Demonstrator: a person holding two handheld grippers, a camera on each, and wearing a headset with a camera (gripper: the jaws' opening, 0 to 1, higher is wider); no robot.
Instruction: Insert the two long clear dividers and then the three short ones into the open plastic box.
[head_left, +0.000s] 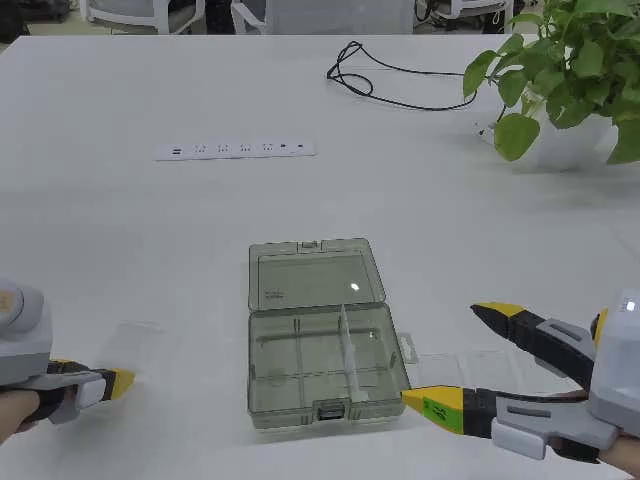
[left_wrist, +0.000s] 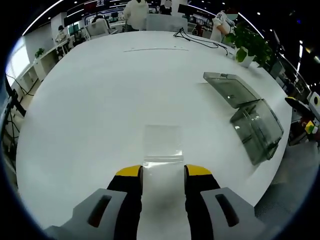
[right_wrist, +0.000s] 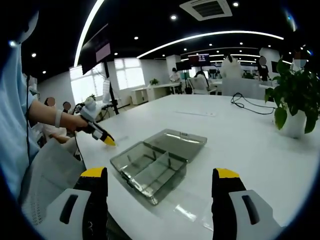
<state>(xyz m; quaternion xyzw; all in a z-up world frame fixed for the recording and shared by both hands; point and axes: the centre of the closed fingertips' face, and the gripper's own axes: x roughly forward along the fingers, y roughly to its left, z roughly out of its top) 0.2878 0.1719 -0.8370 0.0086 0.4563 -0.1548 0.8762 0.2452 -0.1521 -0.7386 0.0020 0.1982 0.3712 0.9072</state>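
A wide white worktop (head_left: 120, 230) in an open office carries the open box (head_left: 325, 375), well ahead of both sets of fingers, with clear strips already standing inside; how many I cannot tell. The right gripper (right_wrist: 160, 174) is spread wide and empty, with spare dividers (head_left: 480, 365) lying between its fingers. The left gripper (left_wrist: 163, 175) is slightly parted and also empty, with a flat divider (left_wrist: 163, 142) just beyond its tips. This looks like a pickup: the next move calls for nipping that thin edge off the worktop.
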